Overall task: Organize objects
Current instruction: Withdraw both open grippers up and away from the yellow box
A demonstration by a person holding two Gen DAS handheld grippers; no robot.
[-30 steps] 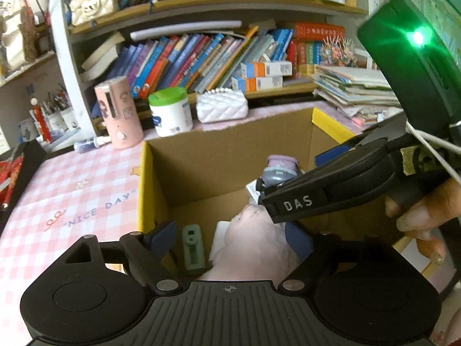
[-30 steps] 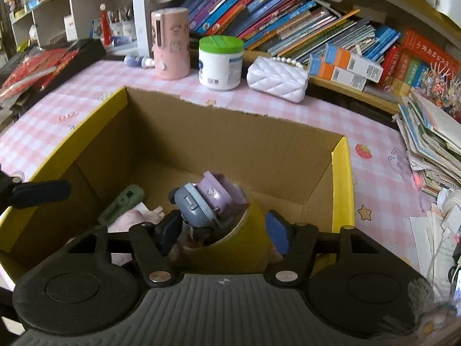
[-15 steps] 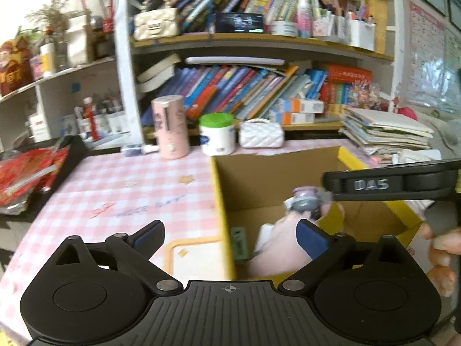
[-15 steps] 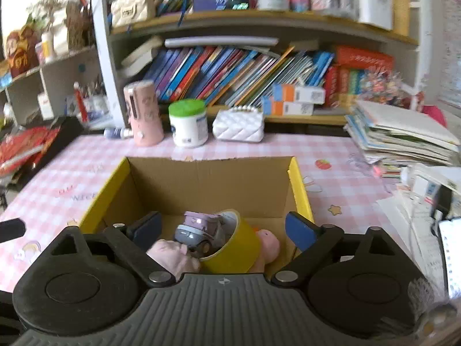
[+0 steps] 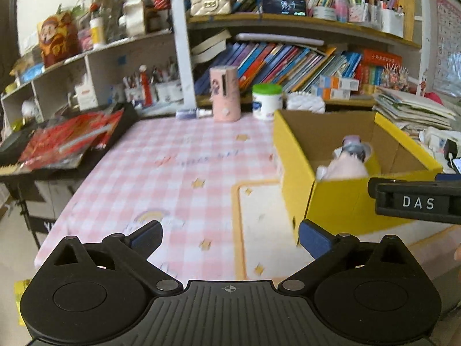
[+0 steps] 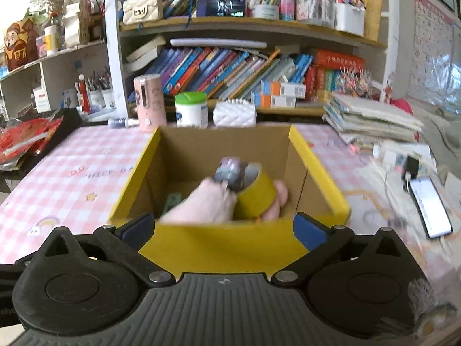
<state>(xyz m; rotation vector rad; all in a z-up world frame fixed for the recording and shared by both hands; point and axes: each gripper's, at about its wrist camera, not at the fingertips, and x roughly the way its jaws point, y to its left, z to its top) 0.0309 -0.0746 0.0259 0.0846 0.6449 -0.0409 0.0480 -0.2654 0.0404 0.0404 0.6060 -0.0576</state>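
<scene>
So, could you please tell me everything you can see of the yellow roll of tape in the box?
The roll of tape is a wide ring with a glossy yellow outer face and a pale inner core. It stands on edge, tilted, inside the open cardboard box, near the front wall. It leans against a pink soft toy, and a small grey and lilac toy rests against its open end. Neither tool touches it. Motion blur hides finer detail.
</scene>
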